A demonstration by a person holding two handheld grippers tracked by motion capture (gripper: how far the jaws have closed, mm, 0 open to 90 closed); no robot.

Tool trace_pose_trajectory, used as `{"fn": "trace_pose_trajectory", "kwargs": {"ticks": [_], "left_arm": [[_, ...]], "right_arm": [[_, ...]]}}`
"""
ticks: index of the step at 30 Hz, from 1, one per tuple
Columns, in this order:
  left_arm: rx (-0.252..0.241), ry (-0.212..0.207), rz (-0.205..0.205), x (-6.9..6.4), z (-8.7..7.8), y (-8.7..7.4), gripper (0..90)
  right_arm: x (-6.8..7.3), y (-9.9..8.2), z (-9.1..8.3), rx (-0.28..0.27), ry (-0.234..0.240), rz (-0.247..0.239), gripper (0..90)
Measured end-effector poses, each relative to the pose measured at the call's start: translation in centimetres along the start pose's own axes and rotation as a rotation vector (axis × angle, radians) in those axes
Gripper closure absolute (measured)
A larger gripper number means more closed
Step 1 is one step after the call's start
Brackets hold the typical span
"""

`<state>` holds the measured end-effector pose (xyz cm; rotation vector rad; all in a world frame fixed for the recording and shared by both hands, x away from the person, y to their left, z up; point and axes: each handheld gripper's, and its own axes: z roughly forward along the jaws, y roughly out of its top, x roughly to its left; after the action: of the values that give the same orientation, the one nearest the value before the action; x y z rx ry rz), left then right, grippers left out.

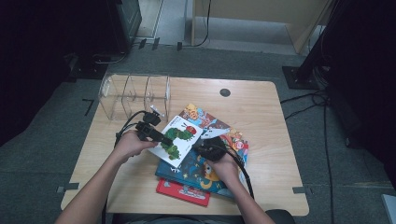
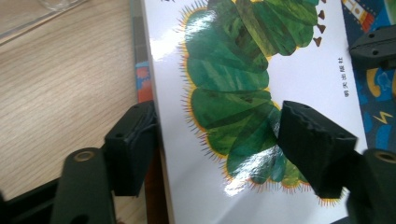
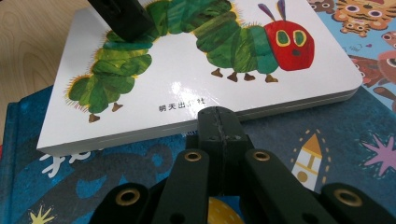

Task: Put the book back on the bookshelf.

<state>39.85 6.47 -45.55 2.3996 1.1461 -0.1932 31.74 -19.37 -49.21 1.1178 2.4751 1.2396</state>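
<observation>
A red book (image 1: 183, 192) lies nearest the table's (image 1: 261, 107) front edge under a blue book (image 3: 327, 126). The right gripper (image 3: 219, 128), jaws together, touches the caterpillar book (image 3: 187, 88) above; the left gripper (image 2: 215, 140) straddles its edge, jaws apart.

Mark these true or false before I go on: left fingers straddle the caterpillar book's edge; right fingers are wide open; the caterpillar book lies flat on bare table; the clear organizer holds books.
1. The left gripper fingers straddle the caterpillar book edge: true.
2. The right gripper is wide open: false, it is shut, tips against the book's side.
3. The caterpillar book lies on bare table: false, it rests on the blue book.
4. The clear organizer holds books: false, it is empty.
</observation>
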Motion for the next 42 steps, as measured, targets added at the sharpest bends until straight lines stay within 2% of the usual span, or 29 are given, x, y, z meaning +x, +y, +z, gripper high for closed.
{"fn": "trace_pose_trajectory", "kwargs": {"ticks": [3, 6, 14, 15, 17, 18, 20, 23, 25, 28, 30, 33, 34, 38, 42], "left_arm": [[-0.045, 0.013, 0.008, -0.4, -1.4, -0.2, 41.6], [-0.05, 0.014, 0.015, -0.9, -2.6, -0.1, 47.1], [-0.056, -0.005, -0.05, -2.7, -4.8, 0.9, 53.0], [-0.055, -0.027, -0.058, -2.8, -5.0, 1.0, 53.8], [-0.025, -0.203, -0.076, -3.1, -4.7, 1.3, 61.3], [-0.005, -0.216, -0.061, -3.7, -4.3, 1.6, 64.5], [0.002, -0.144, -0.039, -5.1, -4.0, 2.0, 61.6], [0.001, -0.123, -0.041, -5.6, -3.8, 2.7, 68.7], [0.015, -0.101, -0.047, -5.7, -3.7, 3.2, 68.9], [0.016, -0.102, -0.047, -5.9, -3.8, 3.7, 72.0], [0.019, -0.086, -0.039, -6.2, -3.9, 4.0, 73.5], [0.015, -0.087, -0.035, -6.3, -4.1, 4.2, 76.3], [0.011, -0.079, -0.02, -6.4, -4.3, 4.1, 76.6], [0.004, -0.049, -0.016, -6.5, -4.8, 3.9, 76.8], [-0.019, -0.039, -0.028, -6.3, -5.8, 3.3, 76.8]], "right_arm": [[0.0, -0.1, -0.1, 0.001, -0.005, -0.002, 90.0], [0.1, -0.1, -0.1, -0.004, -0.009, -0.001, 90.0], [0.1, -0.3, -0.2, -0.01, -0.018, 0.0, 90.0], [0.1, -0.3, -0.2, -0.01, -0.018, -0.001, 90.0], [0.0, -0.3, -0.2, -0.013, -0.022, 0.002, 90.0], [0.1, -0.3, -0.2, -0.016, -0.021, 0.004, 90.0], [0.1, -0.3, -0.1, -0.017, -0.029, -0.007, 90.0], [0.2, -0.3, -0.2, -0.016, -0.035, -0.007, 88.2], [0.2, -0.3, -0.2, -0.016, -0.036, -0.011, 87.4], [0.3, -0.3, -0.2, -0.014, -0.035, -0.018, 85.3], [0.3, -0.2, -0.3, -0.012, -0.03, -0.018, 81.7], [0.1, -0.2, -0.4, -0.004, -0.034, -0.02, 76.5], [0.0, -0.2, -0.5, -0.002, -0.038, -0.026, 74.6], [-0.5, -0.3, -1.1, -0.012, -0.048, -0.026, 68.7], [-1.1, -0.5, -1.6, -0.015, -0.075, -0.025, 65.0]]}}
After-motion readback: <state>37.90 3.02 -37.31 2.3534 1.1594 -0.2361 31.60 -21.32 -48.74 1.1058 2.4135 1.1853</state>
